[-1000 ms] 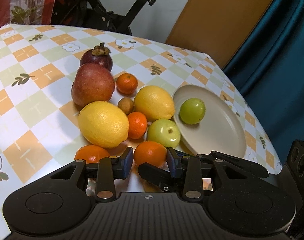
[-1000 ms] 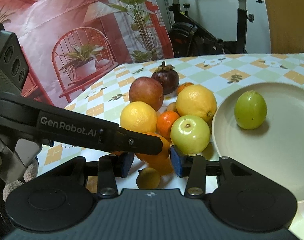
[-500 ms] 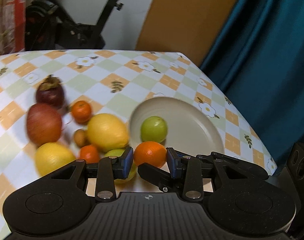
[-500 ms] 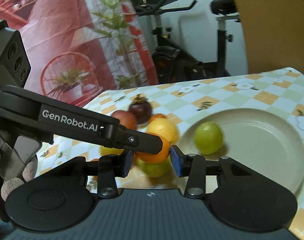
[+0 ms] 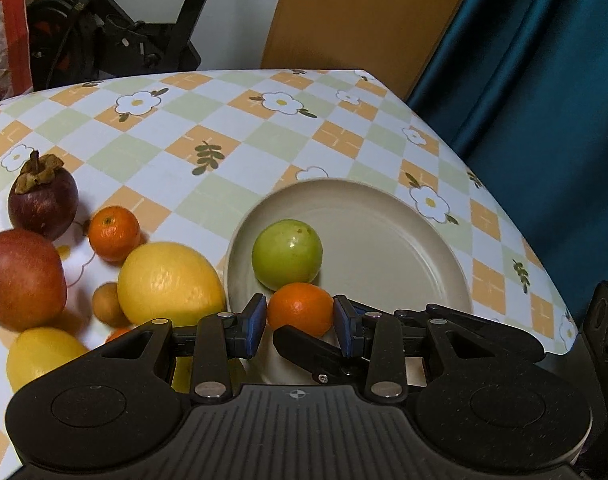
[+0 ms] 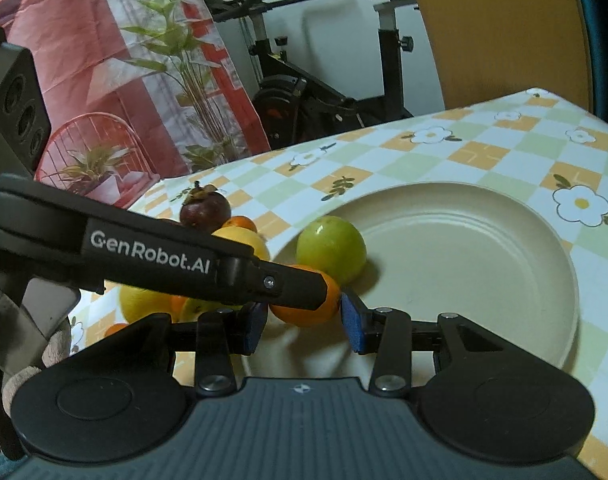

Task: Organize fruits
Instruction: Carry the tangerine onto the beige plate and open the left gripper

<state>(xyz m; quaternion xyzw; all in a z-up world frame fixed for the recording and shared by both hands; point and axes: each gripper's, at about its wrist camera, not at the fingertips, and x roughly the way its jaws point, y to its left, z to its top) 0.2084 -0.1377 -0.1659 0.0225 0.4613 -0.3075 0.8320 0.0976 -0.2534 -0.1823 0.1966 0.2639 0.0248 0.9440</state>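
My left gripper (image 5: 300,322) is shut on a small orange (image 5: 301,309) and holds it over the near rim of the beige plate (image 5: 404,248), next to a green fruit (image 5: 287,253) lying on the plate. The same orange (image 6: 309,306) shows in the right wrist view, with the left gripper's finger across it. My right gripper (image 6: 302,326) is open and empty just behind that orange, over the plate (image 6: 464,248). Left of the plate lie two lemons (image 5: 170,284), a red apple (image 5: 22,278), a mangosteen (image 5: 42,200) and a small mandarin (image 5: 114,233).
A small brown fruit (image 5: 107,304) sits between the apple and the lemon. The table's right edge (image 5: 504,208) drops off beside a dark teal curtain (image 5: 544,80). An exercise bike (image 6: 324,92) and a wooden board stand behind the table.
My left gripper has lifted the orange out of the fruit pile and carried it right, over the plate's rim. My right gripper has moved the same way alongside it, still open.
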